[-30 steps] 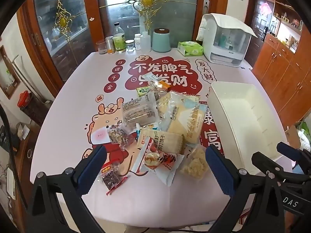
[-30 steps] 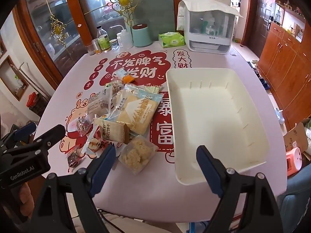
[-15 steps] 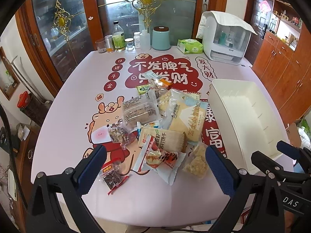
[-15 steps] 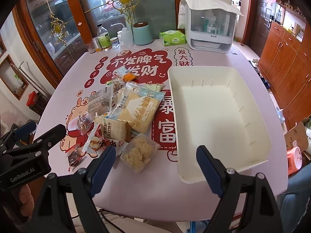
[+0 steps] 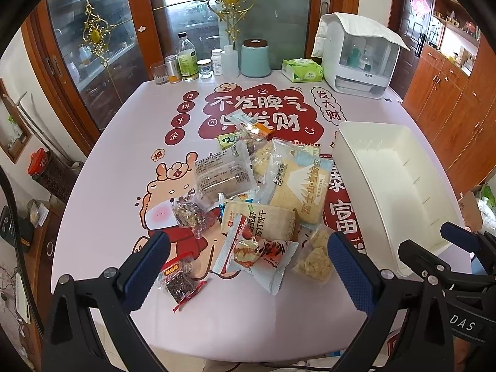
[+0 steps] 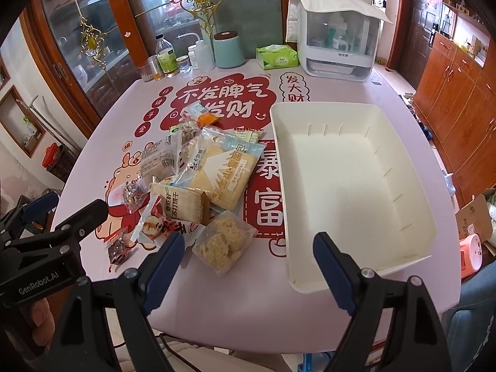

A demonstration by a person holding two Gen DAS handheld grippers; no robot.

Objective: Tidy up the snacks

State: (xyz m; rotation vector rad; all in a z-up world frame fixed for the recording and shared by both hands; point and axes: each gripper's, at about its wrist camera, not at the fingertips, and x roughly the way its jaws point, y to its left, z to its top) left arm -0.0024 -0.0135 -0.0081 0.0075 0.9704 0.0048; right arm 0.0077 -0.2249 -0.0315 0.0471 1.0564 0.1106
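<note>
A heap of snack packets point(image 5: 260, 195) lies mid-table, also in the right wrist view point(image 6: 201, 183). It includes a large pale-blue bread bag point(image 5: 297, 186), a cracker pack point(image 5: 263, 220), a clear bag of crumbly rice cakes point(image 6: 224, 243) and a small red packet point(image 5: 179, 279). An empty white bin point(image 6: 350, 186) stands right of the heap, also in the left wrist view point(image 5: 393, 186). My left gripper point(image 5: 248, 269) is open and empty above the near edge of the heap. My right gripper point(image 6: 248, 269) is open and empty between the rice cakes and the bin's near corner.
At the table's far edge stand bottles and jars point(image 5: 189, 62), a teal canister point(image 5: 255, 59), a green tissue pack point(image 5: 302, 69) and a white covered appliance point(image 5: 359, 59). Wooden cabinets point(image 6: 458, 93) line the right. The table's near edge is just below both grippers.
Both grippers have risen or drawn back slightly, so the table appears a little lower and farther. Nothing on the table has moved. Both stay open.
</note>
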